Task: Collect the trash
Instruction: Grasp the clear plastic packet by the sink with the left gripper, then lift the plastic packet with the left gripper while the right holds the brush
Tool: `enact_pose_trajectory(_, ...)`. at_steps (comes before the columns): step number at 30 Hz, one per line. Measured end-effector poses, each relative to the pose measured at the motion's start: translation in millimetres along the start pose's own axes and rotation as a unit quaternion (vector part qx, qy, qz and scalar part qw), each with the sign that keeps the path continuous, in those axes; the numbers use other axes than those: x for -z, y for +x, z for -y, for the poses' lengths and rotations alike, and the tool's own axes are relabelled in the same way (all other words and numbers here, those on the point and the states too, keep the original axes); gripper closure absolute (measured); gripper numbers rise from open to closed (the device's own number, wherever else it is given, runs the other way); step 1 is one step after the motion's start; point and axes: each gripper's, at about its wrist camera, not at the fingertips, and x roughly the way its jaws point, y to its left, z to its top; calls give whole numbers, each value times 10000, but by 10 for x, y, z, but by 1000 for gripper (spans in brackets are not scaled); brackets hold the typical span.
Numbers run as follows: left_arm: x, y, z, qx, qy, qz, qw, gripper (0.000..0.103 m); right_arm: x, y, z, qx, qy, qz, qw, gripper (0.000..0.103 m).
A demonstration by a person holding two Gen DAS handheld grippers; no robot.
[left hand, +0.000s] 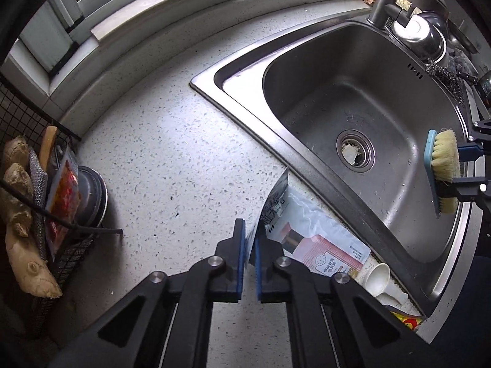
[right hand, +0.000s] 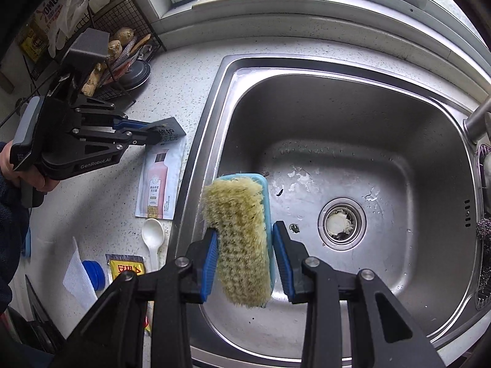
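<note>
Left gripper (left hand: 251,242): jaws pressed together on the upper edge of the empty sachet (left hand: 310,230); blue pads pinch the flap, which stands up between them. Seen from the right wrist view, this gripper (right hand: 155,135) reaches in from the left, a hand (right hand: 33,174) round its handle.
Sachet position: flat on the speckled counter (left hand: 159,141), running from the left gripper's tips toward the sink rim; pink bottle print faces up.
Right gripper (right hand: 242,239): jaws partly spread, clamped on the scrub brush (right hand: 239,230), one pad on the bristles, the other on the blue back.
Brush position: over the steel sink (right hand: 353,116), bristle end reaching beyond the right gripper's tips, near the basin's left wall.
Drain (right hand: 341,223): right of the right gripper's tips, whitish scrap sitting in the strainer.
Other litter: white plastic spoon (right hand: 153,239) just beside the sachet's near end; yellow-red wrapper (right hand: 125,268) and blue cap (right hand: 95,273) close to the right gripper's left arm.
Wire rack (left hand: 46,214): far left of the left gripper, holding ginger (left hand: 21,214).
</note>
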Motion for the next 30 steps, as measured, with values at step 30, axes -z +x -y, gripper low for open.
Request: enact_pose_trajectory(30, 310, -1428, 1903, 26, 42, 678, 9977, 103, 1232, -1310, 224, -41, -152, 987, 9950, 70)
